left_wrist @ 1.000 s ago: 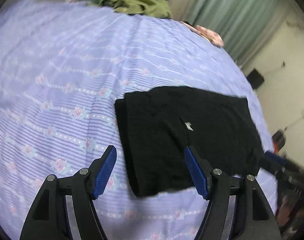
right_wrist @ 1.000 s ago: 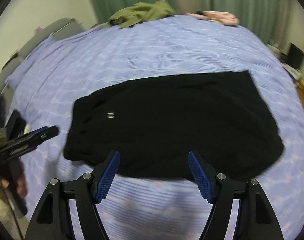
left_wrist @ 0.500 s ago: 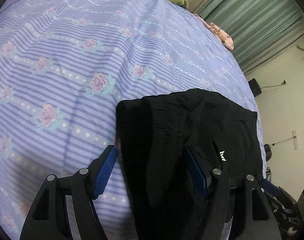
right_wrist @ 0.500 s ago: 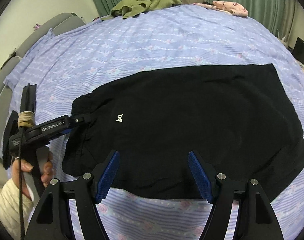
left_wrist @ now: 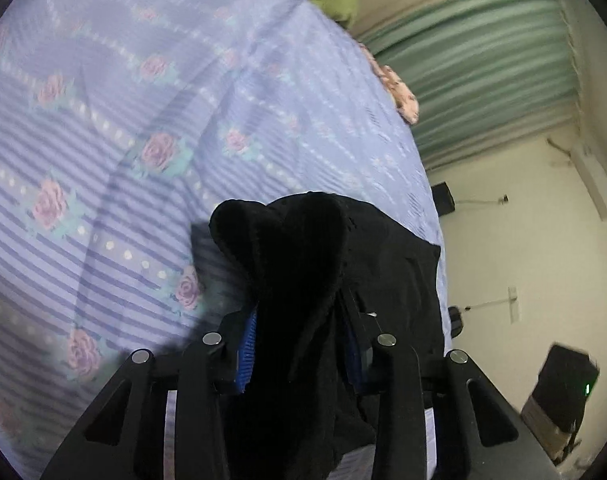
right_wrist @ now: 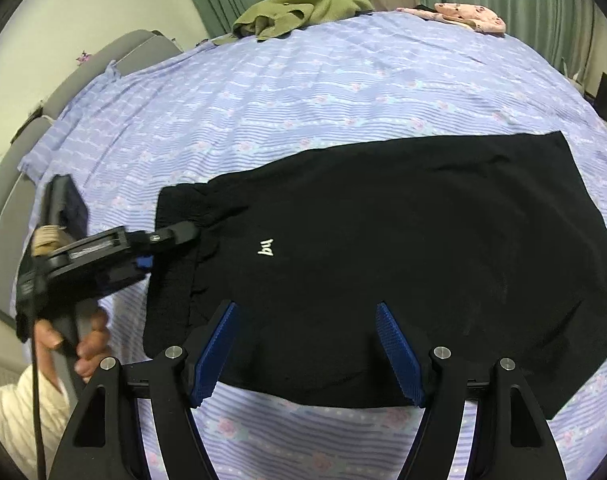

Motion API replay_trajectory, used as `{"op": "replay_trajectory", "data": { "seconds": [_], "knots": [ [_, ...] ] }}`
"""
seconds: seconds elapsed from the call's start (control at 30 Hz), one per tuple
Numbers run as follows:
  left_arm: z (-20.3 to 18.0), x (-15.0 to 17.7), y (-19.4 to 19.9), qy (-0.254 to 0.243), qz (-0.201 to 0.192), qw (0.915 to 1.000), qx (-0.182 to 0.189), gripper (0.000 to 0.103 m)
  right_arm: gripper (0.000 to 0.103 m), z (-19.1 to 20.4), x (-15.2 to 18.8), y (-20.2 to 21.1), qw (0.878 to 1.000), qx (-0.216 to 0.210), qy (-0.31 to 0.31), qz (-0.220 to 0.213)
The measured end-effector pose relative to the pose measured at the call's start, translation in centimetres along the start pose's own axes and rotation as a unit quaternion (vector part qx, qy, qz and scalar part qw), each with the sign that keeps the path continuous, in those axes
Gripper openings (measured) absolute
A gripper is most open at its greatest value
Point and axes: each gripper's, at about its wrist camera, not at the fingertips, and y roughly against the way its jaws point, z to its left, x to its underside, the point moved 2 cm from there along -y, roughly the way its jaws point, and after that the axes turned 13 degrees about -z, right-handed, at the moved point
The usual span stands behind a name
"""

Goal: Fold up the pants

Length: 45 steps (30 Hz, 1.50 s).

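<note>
The floral bedsheet (right_wrist: 303,92) carries the black pants (right_wrist: 403,260), spread flat near the front edge. The left gripper (left_wrist: 299,344) is clamped on their bunched waistband at the left; only the right wrist view shows the pants' white logo (right_wrist: 266,249). The right gripper (right_wrist: 307,348) hovers wide apart, holding nothing.

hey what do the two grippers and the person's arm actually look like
Both grippers are black, with angular cut-out frames, silver bolts and ribbed blue pads on the fingers. The left gripper, seen from the right wrist, has a grey handle, a black cable hanging down and a label too blurred to read. The hand holding it wears a cream sleeve.
</note>
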Motion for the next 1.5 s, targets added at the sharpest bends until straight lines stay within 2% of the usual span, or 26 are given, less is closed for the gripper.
{"op": "replay_trajectory", "data": {
  "seconds": [0.1,0.13,0.17,0.27,0.3,0.33,0.43,0.5,0.6,0.73,0.8,0.87,0.93,1.0,1.07,1.1,1.13,1.2,1.3,1.4,1.5],
  "knots": [
    [-0.5,0.3,-1.2,-0.012,0.011,0.9996,-0.022,0.037,0.072,0.6,-0.1,-0.1,1.000,-0.001,0.014,-0.001],
    [-0.8,0.2,-1.5,-0.023,0.015,0.9986,-0.045,0.028,0.072,0.7,-0.1,-0.1,1.000,-0.005,0.016,-0.001],
    [-1.2,-0.1,-1.3,-0.028,0.012,0.9973,-0.066,0.025,0.072,0.7,-0.1,-0.1,1.000,-0.006,0.015,-0.002],
    [-3.0,-1.4,1.1,-0.025,-0.034,0.9969,-0.066,0.021,0.072,0.6,-0.5,0.3,1.000,0.000,0.013,-0.012],
    [-3.8,-2.2,2.3,-0.039,-0.056,0.9953,-0.068,0.021,0.072,0.6,-0.7,0.5,1.000,0.002,0.013,-0.018],
    [-3.9,-2.7,2.6,-0.051,-0.061,0.9936,-0.080,0.021,0.072,0.5,-0.9,0.7,1.000,0.003,0.012,-0.024],
    [-2.1,-3.6,1.0,-0.072,-0.031,0.9871,-0.140,0.022,0.072,0.3,-1.2,0.8,0.999,0.011,0.006,-0.031],
    [-0.9,-3.2,-0.6,-0.093,-0.003,0.9817,-0.166,0.026,0.072,0.4,-1.2,0.0,0.999,0.038,0.013,-0.023],
    [-0.5,-3.3,-0.7,-0.094,0.007,0.9820,-0.163,0.039,0.072,0.7,-1.2,-0.7,0.998,0.049,0.026,-0.019],
    [-0.1,-2.5,0.4,-0.079,0.031,0.9878,-0.131,0.069,0.072,0.9,-1.2,-0.6,0.998,0.054,0.029,-0.023],
    [0.9,-1.3,0.9,-0.061,0.046,0.9915,-0.106,0.070,0.072,0.8,-1.0,-0.5,0.999,0.044,0.021,-0.021],
    [2.0,0.1,1.5,-0.046,0.048,0.9943,-0.083,0.070,0.072,0.7,-0.8,-0.5,0.999,0.037,0.012,-0.016],
    [2.8,0.3,1.2,-0.016,0.025,0.9974,-0.066,0.068,0.072,0.4,-0.4,-0.6,0.999,0.035,0.006,-0.010],
    [3.1,0.7,1.8,0.019,0.018,0.9987,-0.044,0.066,0.072,0.4,0.1,-0.7,0.999,0.039,0.011,-0.007],
    [3.1,1.0,1.7,0.052,0.022,0.9979,-0.030,0.049,0.072,0.6,0.3,-0.8,0.999,0.042,0.020,-0.002],
    [2.9,1.1,2.0,0.058,0.027,0.9973,-0.036,0.035,0.072,0.8,0.3,-0.8,0.999,0.039,0.021,-0.001],
    [2.7,0.9,2.3,0.059,0.026,0.9973,-0.035,0.029,0.072,0.8,0.3,-0.6,0.999,0.035,0.021,-0.001],
    [1.6,0.6,2.9,0.054,0.024,0.9977,-0.035,0.028,0.072,1.0,0.1,-0.1,0.999,0.030,0.021,-0.007],
    [-2.4,-0.5,4.4,0.029,0.010,0.9990,-0.032,0.026,0.072,0.7,-0.5,1.2,0.999,0.021,0.025,-0.026],
    [-6.4,-1.4,6.1,-0.010,-0.005,0.9987,-0.050,0.026,0.072,-0.4,-1.2,2.7,0.999,0.019,0.013,-0.043],
    [-12.4,-1.9,5.8,-0.056,-0.017,0.9964,-0.061,0.026,0.072,-2.8,-2.3,5.0,0.997,0.027,-0.007,-0.071]
  ]
}}
